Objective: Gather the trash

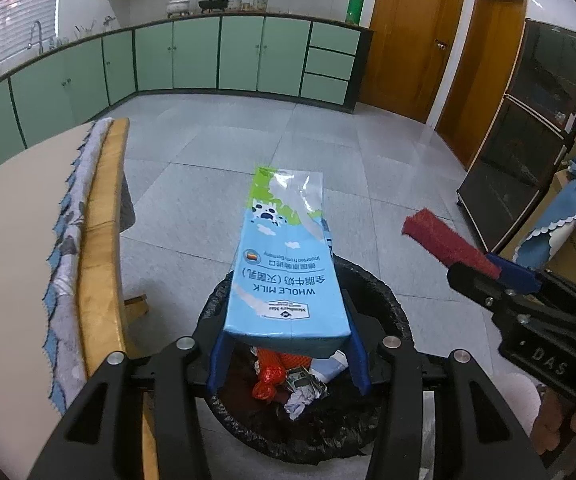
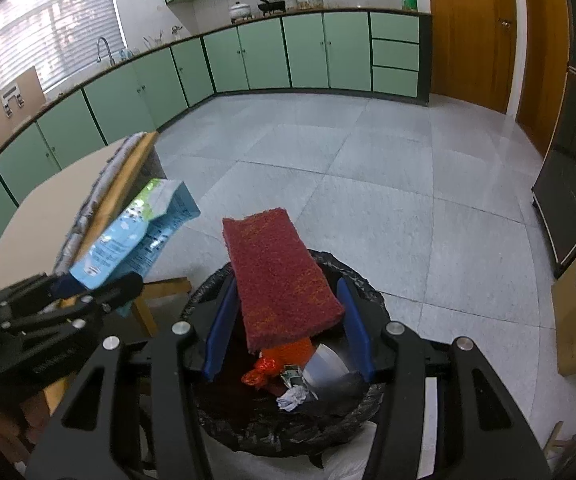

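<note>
Left wrist view looks down over the left gripper (image 1: 288,344), whose blue fingers (image 1: 219,360) clamp the base of a flattened light-blue whole-milk carton with green and white print (image 1: 288,264); the carton sticks out forward and hangs above a round bin lined with a black plastic bag (image 1: 392,308). Inside the bin lie an orange-red crumpled wrapper (image 1: 265,380), a wad of white paper (image 1: 300,400) and other scraps. To the left stands a wooden-edged table with a pale top (image 1: 99,240), a patterned grey and blue cloth (image 1: 67,248) draped along its rim. Right wrist view shows the right gripper (image 2: 288,320) holding a flat dark-red scouring pad (image 2: 279,276) between its blue fingers (image 2: 354,324), the pad tilted up and forward over the same bin, where a grey rounded container (image 2: 328,368) rests among the scraps. Each gripper appears in the other's view, the two side by side above the bin's mouth. Green cabinets (image 2: 267,56) line the far walls beyond a grey tiled floor (image 2: 368,180).
</note>
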`<state>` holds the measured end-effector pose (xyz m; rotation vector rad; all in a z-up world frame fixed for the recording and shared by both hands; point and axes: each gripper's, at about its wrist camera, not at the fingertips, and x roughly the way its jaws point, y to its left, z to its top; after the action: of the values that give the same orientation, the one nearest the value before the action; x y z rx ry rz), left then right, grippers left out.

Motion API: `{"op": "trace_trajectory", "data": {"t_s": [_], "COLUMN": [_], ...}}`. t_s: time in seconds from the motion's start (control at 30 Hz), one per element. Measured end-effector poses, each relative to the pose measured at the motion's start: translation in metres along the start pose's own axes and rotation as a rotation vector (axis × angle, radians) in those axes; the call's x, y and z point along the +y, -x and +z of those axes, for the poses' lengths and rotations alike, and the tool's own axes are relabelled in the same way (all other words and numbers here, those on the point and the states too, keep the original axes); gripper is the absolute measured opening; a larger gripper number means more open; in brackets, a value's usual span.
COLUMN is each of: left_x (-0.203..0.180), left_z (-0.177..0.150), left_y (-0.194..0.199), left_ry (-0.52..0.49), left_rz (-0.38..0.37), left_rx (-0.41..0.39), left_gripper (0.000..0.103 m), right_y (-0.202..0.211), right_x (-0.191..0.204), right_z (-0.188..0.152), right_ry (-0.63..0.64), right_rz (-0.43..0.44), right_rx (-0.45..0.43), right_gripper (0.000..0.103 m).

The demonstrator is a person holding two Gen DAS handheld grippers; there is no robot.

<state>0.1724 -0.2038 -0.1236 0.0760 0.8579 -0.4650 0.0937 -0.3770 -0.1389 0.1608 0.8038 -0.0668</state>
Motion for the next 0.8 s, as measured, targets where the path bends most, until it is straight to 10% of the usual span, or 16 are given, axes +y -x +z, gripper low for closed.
{"op": "trace_trajectory", "data": {"t_s": [0.8], "left_x": [0.024], "left_z": [0.021], "left_y": [0.043], "left_ry": [0.026], "left_rz": [0.026], "left_rx": [-0.121], "left_gripper": [0.089], "right_y": [0.010], "right_x": [-0.017], "right_z": [0.000], "right_ry": [-0.056], "right_rz": [-0.061], "right_rx": [-0.037], "right_gripper": [0.098]}}
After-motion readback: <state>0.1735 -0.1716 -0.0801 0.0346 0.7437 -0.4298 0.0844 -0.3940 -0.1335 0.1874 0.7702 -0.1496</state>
